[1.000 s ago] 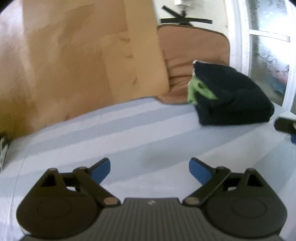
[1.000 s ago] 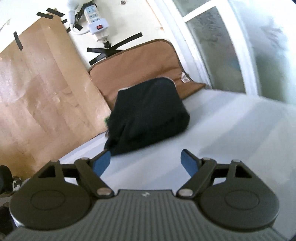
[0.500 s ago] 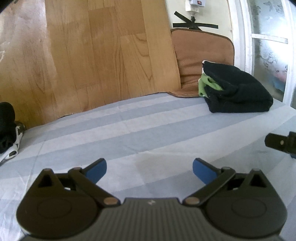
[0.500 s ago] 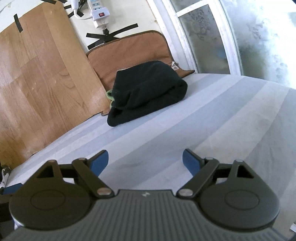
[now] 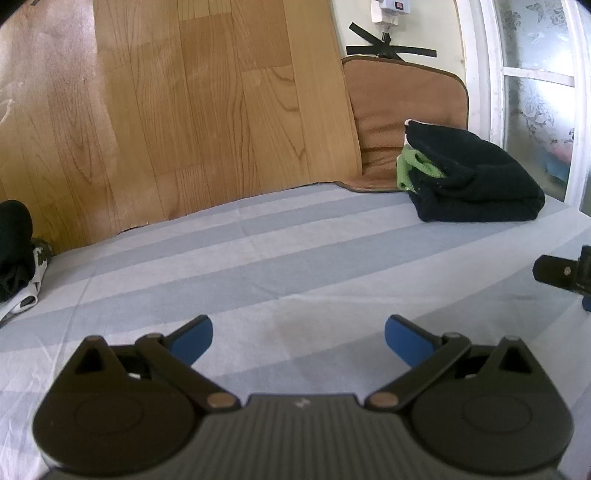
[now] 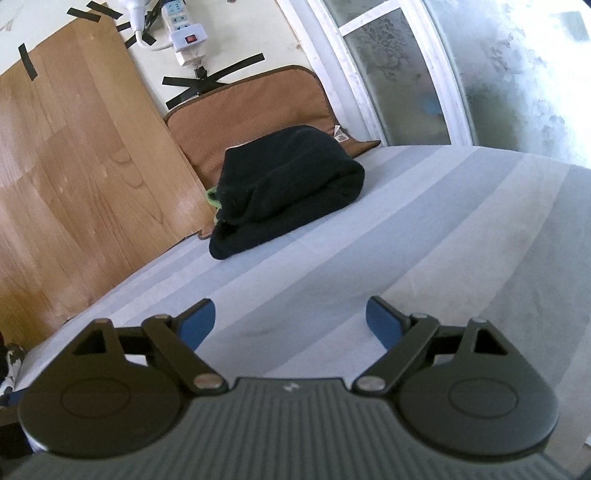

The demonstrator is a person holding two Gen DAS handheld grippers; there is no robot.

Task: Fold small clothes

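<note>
Between folds, by the look of it. Left gripper point(image 5: 298, 334) wide open, holding nothing. Right gripper point(image 6: 290, 318) empty too, jaws opening. Folded dark clothes point(image 6: 284, 188) far ahead, left of it. Next: probably reach for unfolded clothes point(image 5: 16, 254) far left.

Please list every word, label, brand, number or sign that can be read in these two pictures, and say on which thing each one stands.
No text can be read.
Small white mark on the left tongs' body: a logo, no letters to make out.
The same mark on the right tongs' body: no letters either.
Small tag behind the folded black garment: print too small to read.
Power strip on the wall: no legible marking.
</note>
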